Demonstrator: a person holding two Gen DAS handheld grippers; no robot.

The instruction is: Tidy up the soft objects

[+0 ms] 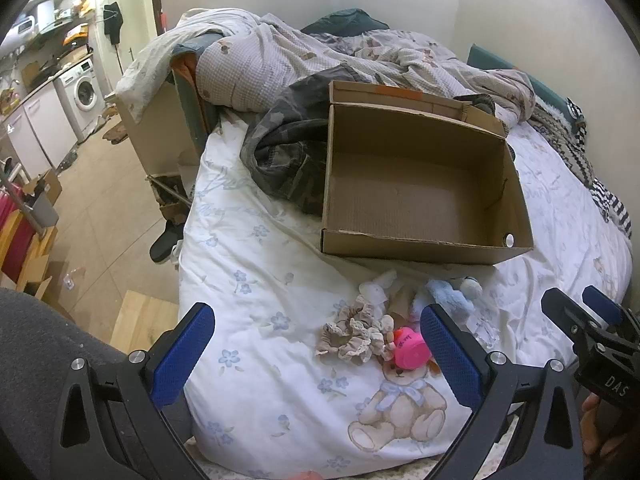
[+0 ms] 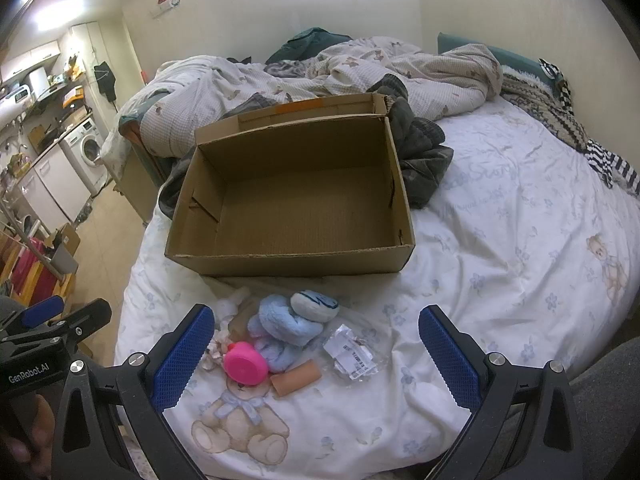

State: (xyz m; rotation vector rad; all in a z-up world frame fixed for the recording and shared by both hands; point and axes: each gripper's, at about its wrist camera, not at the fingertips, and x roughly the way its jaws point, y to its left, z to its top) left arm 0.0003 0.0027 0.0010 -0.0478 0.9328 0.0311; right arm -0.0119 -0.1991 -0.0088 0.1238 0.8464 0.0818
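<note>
An open, empty cardboard box sits on the bed. In front of it lies a small pile: a beige lace scrunchie, a pink soft toy, a blue plush toy, a tan roll and a clear plastic packet. My left gripper is open, above the near edge of the bed, with the pile between its fingers. My right gripper is open too, hovering just short of the pile. Both are empty.
A rumpled duvet and dark clothes lie behind the box. The bed's left edge drops to a tiled floor with boxes and a washing machine. A wall runs along the right.
</note>
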